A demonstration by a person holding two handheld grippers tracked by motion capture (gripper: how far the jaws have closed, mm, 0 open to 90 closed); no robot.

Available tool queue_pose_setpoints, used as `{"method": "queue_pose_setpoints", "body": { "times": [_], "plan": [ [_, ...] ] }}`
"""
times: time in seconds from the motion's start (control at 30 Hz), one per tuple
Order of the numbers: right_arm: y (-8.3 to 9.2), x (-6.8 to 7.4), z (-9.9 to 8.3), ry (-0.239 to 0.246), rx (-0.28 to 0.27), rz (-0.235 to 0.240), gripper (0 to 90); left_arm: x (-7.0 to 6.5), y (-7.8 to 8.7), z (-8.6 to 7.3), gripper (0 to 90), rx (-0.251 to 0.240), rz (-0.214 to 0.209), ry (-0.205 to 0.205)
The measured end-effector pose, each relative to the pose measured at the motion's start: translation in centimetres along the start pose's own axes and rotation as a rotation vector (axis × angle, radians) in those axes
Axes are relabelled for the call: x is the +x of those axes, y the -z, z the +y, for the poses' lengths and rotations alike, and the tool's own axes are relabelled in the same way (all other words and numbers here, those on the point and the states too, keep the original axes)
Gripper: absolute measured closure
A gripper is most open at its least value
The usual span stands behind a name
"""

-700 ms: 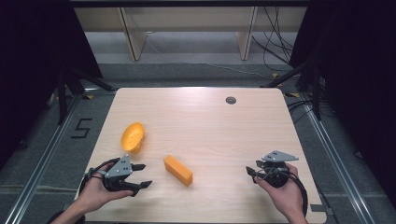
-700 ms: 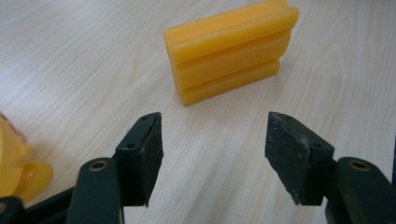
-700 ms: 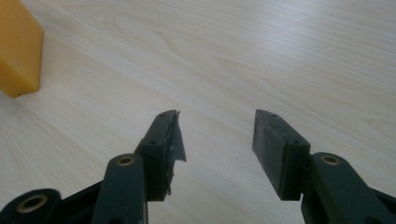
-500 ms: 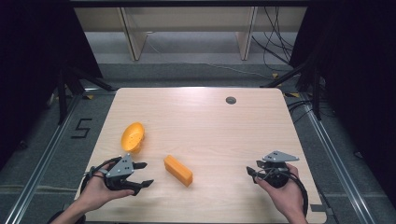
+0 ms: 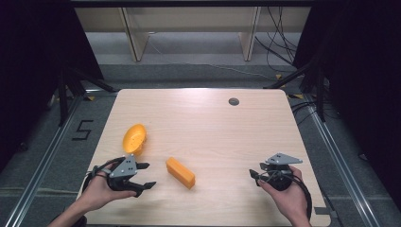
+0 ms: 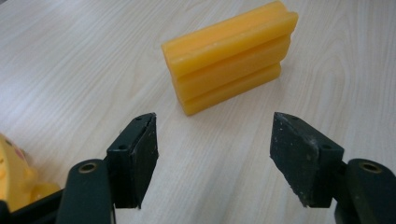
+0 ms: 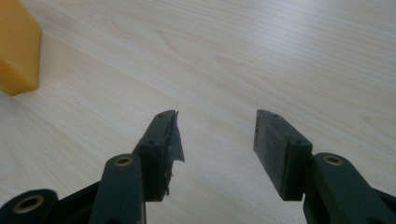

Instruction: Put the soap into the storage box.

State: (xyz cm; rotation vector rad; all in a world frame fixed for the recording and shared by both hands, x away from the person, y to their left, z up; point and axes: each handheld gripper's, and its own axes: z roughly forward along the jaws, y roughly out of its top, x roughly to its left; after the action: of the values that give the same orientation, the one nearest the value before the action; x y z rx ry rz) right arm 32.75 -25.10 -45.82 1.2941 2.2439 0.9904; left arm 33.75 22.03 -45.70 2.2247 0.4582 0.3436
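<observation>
Block (image 5: 180,172) sat mid-table, long axis slanting away from my left gripper (image 5: 145,176), which was nearer with empty jaws spread toward it; right gripper (image 5: 256,176) waited open, farther off.

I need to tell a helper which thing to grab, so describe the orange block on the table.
On the light wooden table, look near the front edge, left of centre. The orange block lies there flat, a ribbed bar; the yellow bowl beside it is rounded.
</observation>
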Motion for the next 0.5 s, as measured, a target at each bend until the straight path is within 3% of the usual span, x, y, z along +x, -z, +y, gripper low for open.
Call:
{"method": "queue_pose_setpoints", "body": {
  "times": [0.03, 0.07, 0.17, 0.2, 0.23, 0.27, 0.3, 0.5],
  "plan": [
    [0.1, 0.4, 0.1, -0.040, 0.021, 0.000, 49.5, 0.3, -0.3, 0.8, 29.7, 0.008, -0.012, -0.025],
    [0.0, 0.1, 0.1, -0.001, 0.004, -0.001, 49.5, 0.3, -0.3, 0.8, 29.4, 0.008, -0.012, -0.025],
    [-0.1, 0.0, 0.1, 0.005, 0.000, 0.000, 49.5, 0.9, -1.0, 1.9, 27.4, 0.041, -0.024, -0.081],
    [0.0, 0.1, 0.1, -0.017, 0.011, -0.001, 49.4, 1.2, -1.5, 2.6, 26.0, 0.080, -0.039, -0.124],
    [0.0, 0.1, 0.1, -0.017, 0.011, -0.001, 49.4, 1.2, -1.5, 2.6, 25.9, 0.080, -0.039, -0.124],
    [0.0, 0.0, 0.0, -0.014, 0.012, -0.006, 49.4, 1.4, -1.8, 3.1, 25.9, 0.091, -0.040, -0.150],
    [0.0, 0.1, 0.0, -0.021, 0.013, -0.003, 49.4, 1.4, -2.1, 3.4, 25.7, 0.083, -0.045, -0.140],
    [-0.1, 0.0, 0.0, -0.016, 0.015, 0.005, 49.4, 1.7, -4.1, 5.1, 24.6, 0.117, -0.106, -0.207]
  ]
}}
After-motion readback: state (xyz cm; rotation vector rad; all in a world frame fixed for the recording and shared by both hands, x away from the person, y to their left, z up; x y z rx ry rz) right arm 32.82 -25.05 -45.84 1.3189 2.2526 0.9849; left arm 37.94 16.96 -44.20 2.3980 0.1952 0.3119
